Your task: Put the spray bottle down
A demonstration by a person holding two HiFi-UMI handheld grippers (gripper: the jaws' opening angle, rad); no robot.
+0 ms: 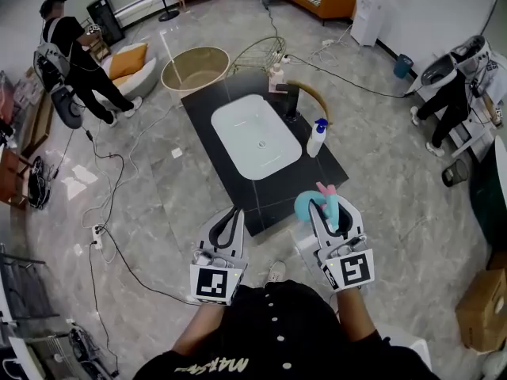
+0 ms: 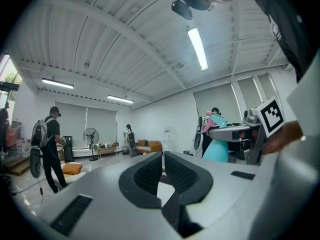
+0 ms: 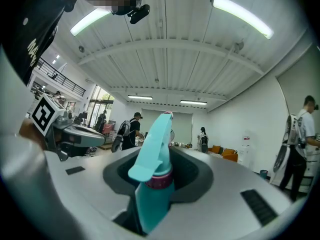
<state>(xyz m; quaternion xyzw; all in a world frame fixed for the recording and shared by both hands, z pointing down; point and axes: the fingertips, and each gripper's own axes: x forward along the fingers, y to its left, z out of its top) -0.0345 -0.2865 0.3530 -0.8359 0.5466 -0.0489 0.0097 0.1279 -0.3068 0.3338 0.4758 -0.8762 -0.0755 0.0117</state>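
A teal spray bottle [image 1: 306, 206] with a pink trigger hangs upright in my right gripper [image 1: 325, 206], over the floor just short of the black counter's [image 1: 265, 192] near edge. In the right gripper view the bottle's neck [image 3: 152, 184] sits between the pads, which are shut on it, and the teal head points away. In the left gripper view the bottle [image 2: 216, 148] shows at the right. My left gripper [image 1: 235, 214] is level beside it, pads together with nothing between them [image 2: 163, 160].
The counter holds a white sink basin [image 1: 255, 135], a black faucet [image 1: 291, 101] and a white bottle with a blue sprayer [image 1: 317, 138]. Cables run across the floor. One person [image 1: 75, 54] stands far left, another [image 1: 451, 89] far right. A cardboard box [image 1: 483, 307] sits right.
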